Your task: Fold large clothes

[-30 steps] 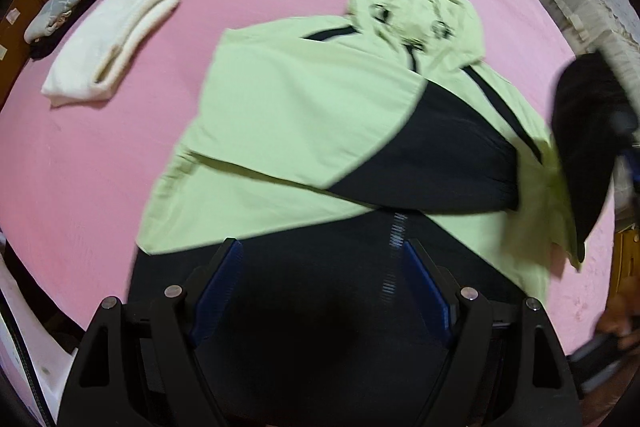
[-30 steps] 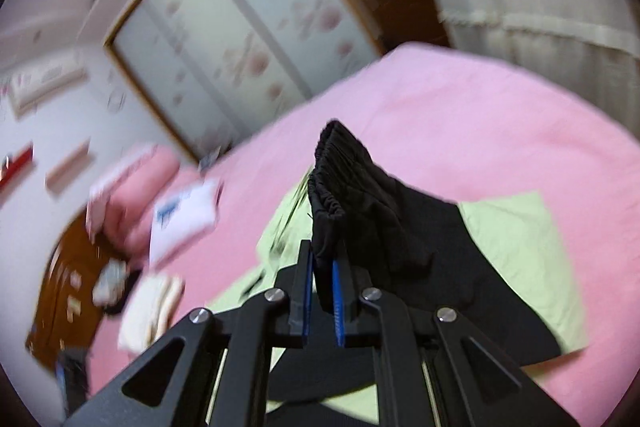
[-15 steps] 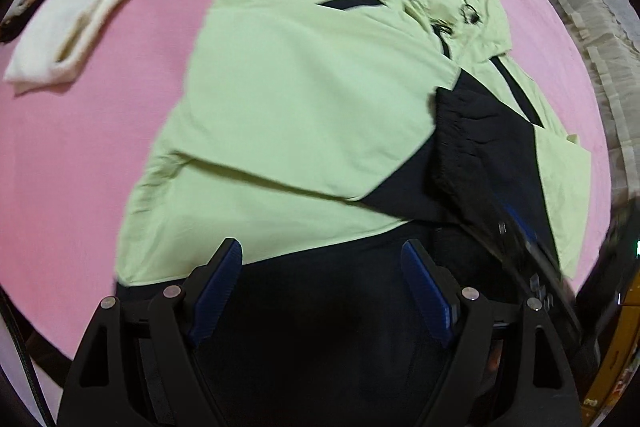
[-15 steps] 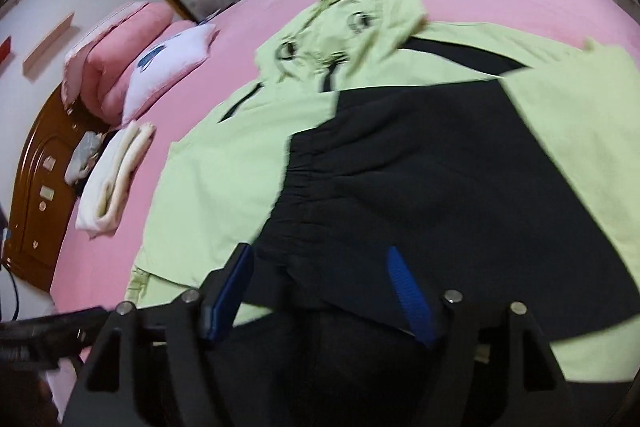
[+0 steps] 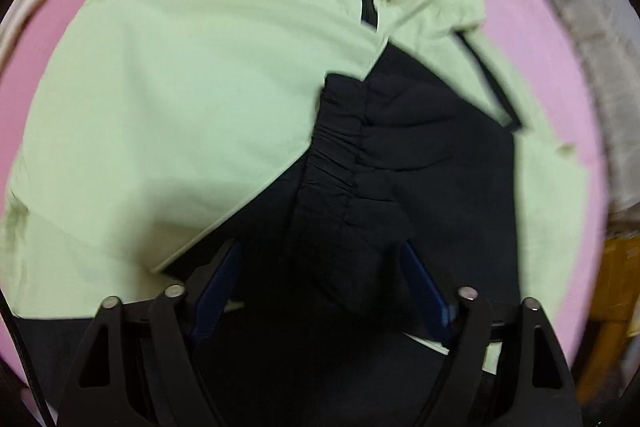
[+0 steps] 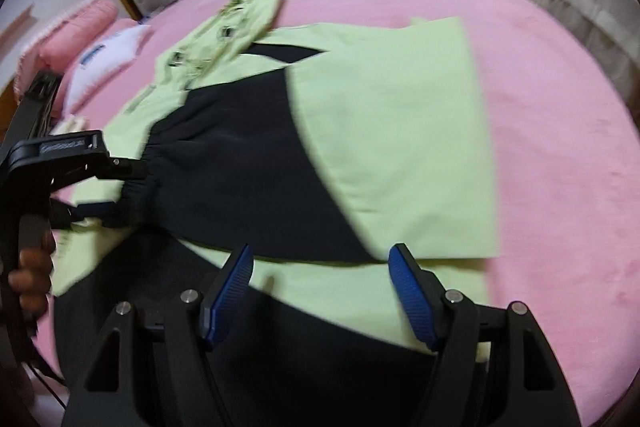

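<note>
Your jacket (image 6: 400,131) lies flat on the pink bed (image 6: 540,107), both sleeves folded across it. It is light, limp and slippery, so grip the black elastic cuff (image 6: 140,183) or hem. Your left tool (image 6: 108,187) and right tool (image 6: 320,291) are both spread, holding nothing.

Left wrist view: close above the lime-green and black hooded jacket (image 5: 192,115), facing hoodward. Right wrist view: farther back, facing the headboard; jacket shared.
</note>
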### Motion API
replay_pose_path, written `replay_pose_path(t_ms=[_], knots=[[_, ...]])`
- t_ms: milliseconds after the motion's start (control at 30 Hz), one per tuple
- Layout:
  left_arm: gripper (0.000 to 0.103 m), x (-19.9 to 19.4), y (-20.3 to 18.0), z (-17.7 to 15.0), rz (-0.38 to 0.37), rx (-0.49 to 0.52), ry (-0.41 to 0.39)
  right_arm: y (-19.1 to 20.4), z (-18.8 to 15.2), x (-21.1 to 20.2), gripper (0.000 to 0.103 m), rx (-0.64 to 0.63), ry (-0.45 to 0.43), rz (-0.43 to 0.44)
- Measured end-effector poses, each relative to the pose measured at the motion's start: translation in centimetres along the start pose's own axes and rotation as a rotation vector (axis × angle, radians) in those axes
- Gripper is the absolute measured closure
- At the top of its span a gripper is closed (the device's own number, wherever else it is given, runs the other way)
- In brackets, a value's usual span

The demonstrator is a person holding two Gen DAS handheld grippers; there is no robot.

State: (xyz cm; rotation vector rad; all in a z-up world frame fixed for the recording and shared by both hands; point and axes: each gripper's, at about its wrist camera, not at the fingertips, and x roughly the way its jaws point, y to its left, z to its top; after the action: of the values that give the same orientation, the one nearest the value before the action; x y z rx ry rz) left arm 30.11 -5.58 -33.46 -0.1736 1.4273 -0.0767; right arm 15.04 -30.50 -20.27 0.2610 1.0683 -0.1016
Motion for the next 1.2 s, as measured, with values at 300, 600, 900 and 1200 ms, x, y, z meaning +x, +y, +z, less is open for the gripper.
replay_pose_path(t_ms=[300, 600, 900, 1200], knots=[[0.077, 1.1, -5.6, -0.8, 0.171, 0.157, -0.070, -5.7, -0.7, 1.2, 0.033, 0.018, 0.050, -0.086], [0.093, -8.5, -6.6, 4.0, -0.014, 0.025, -0.294, -7.2, 1.5, 2.4, 0.033, 0.066, 0.045, -0.053], [0.093, -17.6, -3.4, 7.6, 0.098, -0.005, -0.529, -5.6, 3.8, 2.7, 0.033, 0.022, 0.001, -0.020], [0.093, -10.2, 4.3, 4.4, 0.311, -0.078, -0.283, -3.8, 3.3, 2.9, 0.033, -0.168, -0.049, -0.109]])
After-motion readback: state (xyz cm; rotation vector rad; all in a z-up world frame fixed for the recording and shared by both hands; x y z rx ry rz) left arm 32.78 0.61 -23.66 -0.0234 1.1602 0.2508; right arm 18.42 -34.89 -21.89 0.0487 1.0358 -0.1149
